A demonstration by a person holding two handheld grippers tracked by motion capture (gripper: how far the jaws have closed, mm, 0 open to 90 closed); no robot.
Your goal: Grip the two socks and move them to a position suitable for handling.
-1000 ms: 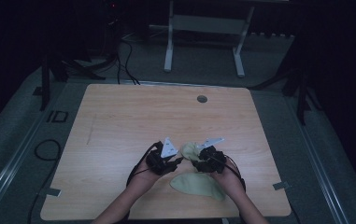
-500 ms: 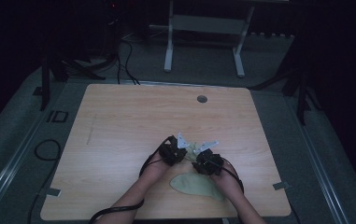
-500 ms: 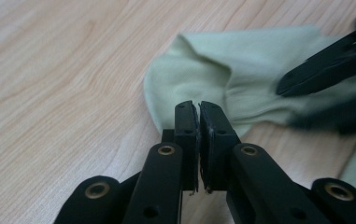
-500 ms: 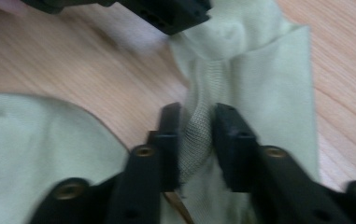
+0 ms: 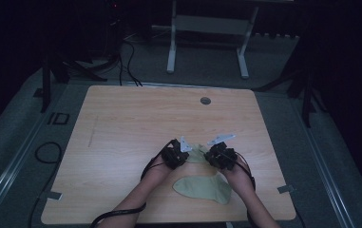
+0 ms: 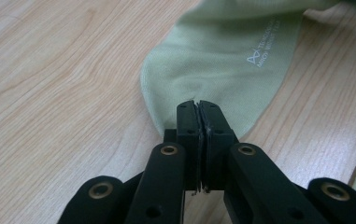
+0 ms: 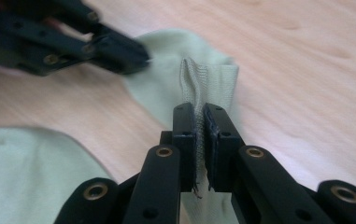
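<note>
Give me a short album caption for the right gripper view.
Right gripper pinching a pale green sock's ribbed cuff, left gripper at its other edge.

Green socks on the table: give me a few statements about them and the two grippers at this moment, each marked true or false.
1. The left gripper is shut on the edge of a pale green sock. True.
2. The right gripper hangs open above bare wood. False: its jaws pinch a fold of that sock's ribbed cuff.
3. A second green sock lies flat on the wooden table, nearer the person than the held one. True.
4. The held sock is plain, with no print. False: small white lettering shows on it in the left gripper view.
5. Both grippers hold the same sock. True: the right gripper view shows the left gripper at its other end.
</note>
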